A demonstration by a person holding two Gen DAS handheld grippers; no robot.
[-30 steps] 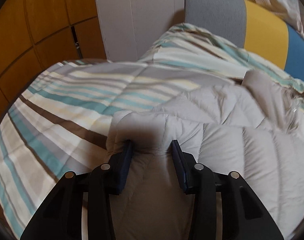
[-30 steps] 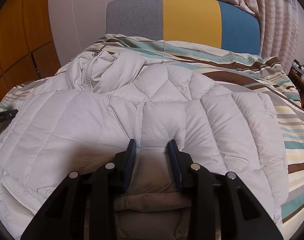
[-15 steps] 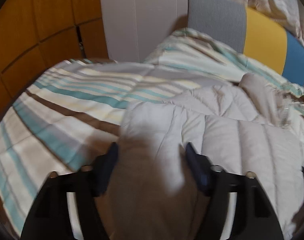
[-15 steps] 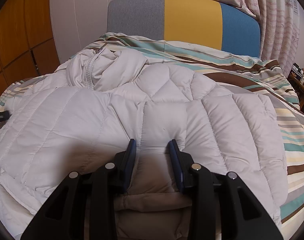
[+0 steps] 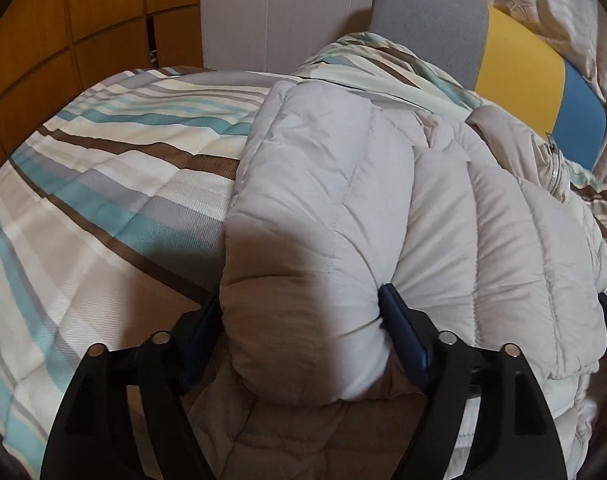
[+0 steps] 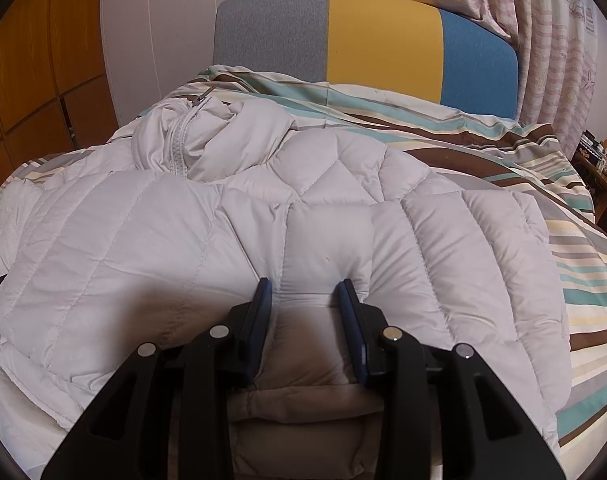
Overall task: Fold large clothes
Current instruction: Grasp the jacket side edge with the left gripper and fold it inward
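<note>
A pale grey quilted puffer jacket [image 6: 327, 208] lies on a striped bed, its zipped collar [image 6: 179, 140] bunched at the far left. In the left wrist view the jacket [image 5: 483, 220] fills the right half, with a puffy fold of it bulging between the fingers. My left gripper [image 5: 299, 304] stands wide around that fold; its left pad is mostly hidden. My right gripper [image 6: 303, 288] is shut on a pinch of the jacket's near edge, the fabric puckered between the blue pads.
The striped duvet [image 5: 103, 184] covers the bed to the left. A grey, yellow and blue headboard [image 6: 383, 36] stands at the far end. Wooden panels [image 5: 63, 40] line the left wall, curtains [image 6: 555, 40] the right. A cluttered side table [image 6: 599, 156] sits far right.
My left gripper's jaws have spread wider and a thicker fold of jacket now bulges between them; it has shifted toward the jacket's middle. My right gripper has kept its hold almost still.
</note>
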